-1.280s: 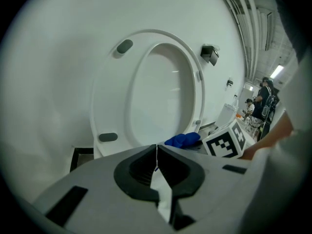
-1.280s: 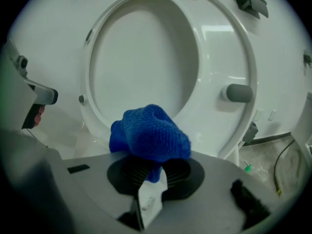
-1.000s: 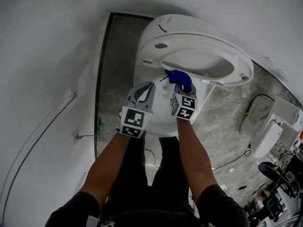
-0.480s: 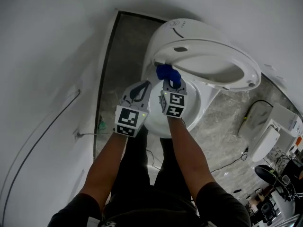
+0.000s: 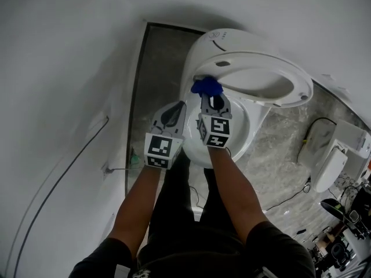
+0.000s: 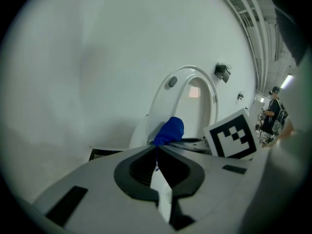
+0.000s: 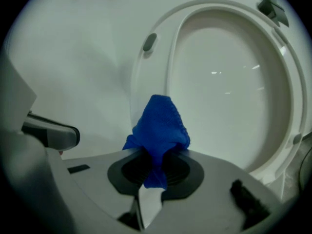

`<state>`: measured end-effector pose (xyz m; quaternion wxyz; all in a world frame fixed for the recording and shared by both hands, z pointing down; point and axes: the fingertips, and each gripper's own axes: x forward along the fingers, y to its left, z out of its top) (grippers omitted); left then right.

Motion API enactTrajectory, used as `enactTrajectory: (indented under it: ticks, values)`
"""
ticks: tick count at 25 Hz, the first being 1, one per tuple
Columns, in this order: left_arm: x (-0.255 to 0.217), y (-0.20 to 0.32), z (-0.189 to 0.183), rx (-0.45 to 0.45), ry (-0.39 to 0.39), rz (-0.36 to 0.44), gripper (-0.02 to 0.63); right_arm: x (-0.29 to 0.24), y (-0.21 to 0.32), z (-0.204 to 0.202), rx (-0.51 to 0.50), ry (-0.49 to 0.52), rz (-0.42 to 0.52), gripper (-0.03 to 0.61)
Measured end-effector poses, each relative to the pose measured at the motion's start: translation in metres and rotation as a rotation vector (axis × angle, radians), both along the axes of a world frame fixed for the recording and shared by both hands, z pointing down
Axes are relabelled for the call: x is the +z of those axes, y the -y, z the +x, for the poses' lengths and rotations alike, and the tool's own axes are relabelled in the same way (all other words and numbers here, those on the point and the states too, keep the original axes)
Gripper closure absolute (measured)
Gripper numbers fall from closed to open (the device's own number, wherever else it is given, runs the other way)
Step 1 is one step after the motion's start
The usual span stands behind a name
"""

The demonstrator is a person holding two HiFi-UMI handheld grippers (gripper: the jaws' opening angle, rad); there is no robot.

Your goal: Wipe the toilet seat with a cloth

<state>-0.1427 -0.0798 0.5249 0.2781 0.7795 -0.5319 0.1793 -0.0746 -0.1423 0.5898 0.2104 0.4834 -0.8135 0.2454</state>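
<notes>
My right gripper (image 7: 155,156) has its jaws clamped on a bunched blue cloth (image 7: 158,126), which stands up out of them at the centre of the right gripper view. In the head view, the cloth sits at the left end of the raised toilet seat (image 5: 264,59), upper centre of the frame, above the white bowl (image 5: 240,123). My left gripper (image 6: 157,148) is just left of the right one, jaws together with nothing between them.
</notes>
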Motion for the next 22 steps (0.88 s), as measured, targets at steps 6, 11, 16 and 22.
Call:
enactTrajectory:
  ticks: [6,11,16,22]
  values:
    - [-0.026,0.013,-0.005,-0.005,0.003,0.038,0.595,-0.058,0.018,0.002,0.019,0.027,0.115,0.518]
    - [-0.054,0.027,-0.009,-0.008,0.008,0.091,0.595,-0.114,0.037,0.004,0.078,0.063,0.214,0.518]
    - [-0.087,0.054,-0.007,0.021,0.015,0.140,0.595,-0.160,0.051,0.020,0.136,0.052,0.282,0.518]
    - [-0.126,0.091,0.018,0.095,0.032,0.233,0.595,-0.202,0.058,0.054,0.205,0.041,0.365,0.518]
